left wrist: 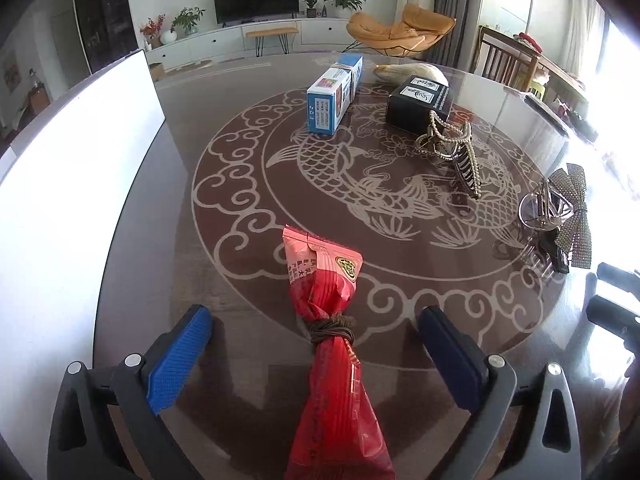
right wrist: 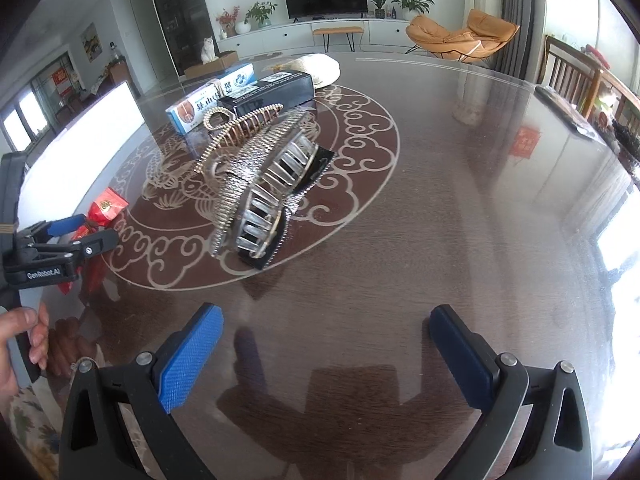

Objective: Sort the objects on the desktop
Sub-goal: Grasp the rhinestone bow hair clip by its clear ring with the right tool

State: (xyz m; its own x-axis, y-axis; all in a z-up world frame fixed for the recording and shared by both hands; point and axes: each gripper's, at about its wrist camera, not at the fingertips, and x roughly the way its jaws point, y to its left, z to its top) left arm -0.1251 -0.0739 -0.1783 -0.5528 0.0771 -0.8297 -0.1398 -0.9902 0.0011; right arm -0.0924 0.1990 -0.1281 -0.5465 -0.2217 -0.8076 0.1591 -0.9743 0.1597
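Observation:
A red snack packet (left wrist: 320,280), tied round its middle with a brown band, lies on the dark round table (right wrist: 460,200). My left gripper (left wrist: 316,313) is open, with its blue pads wide on either side of the packet and touching nothing. The right wrist view shows that gripper (right wrist: 90,232) at far left with the packet (right wrist: 106,206) beyond it. My right gripper (right wrist: 326,314) is open over bare table with nothing between its fingers. A rhinestone hair clip (right wrist: 264,188) lies just ahead of it, and a gold pearl claw clip (left wrist: 452,148) sits behind that.
A blue toothpaste box (left wrist: 336,94), a black box (left wrist: 418,102) and a pale cream object (left wrist: 412,74) sit toward the far side. A white board (left wrist: 72,168) stands along the table's left edge. A person's hand (right wrist: 20,340) holds the left gripper's handle.

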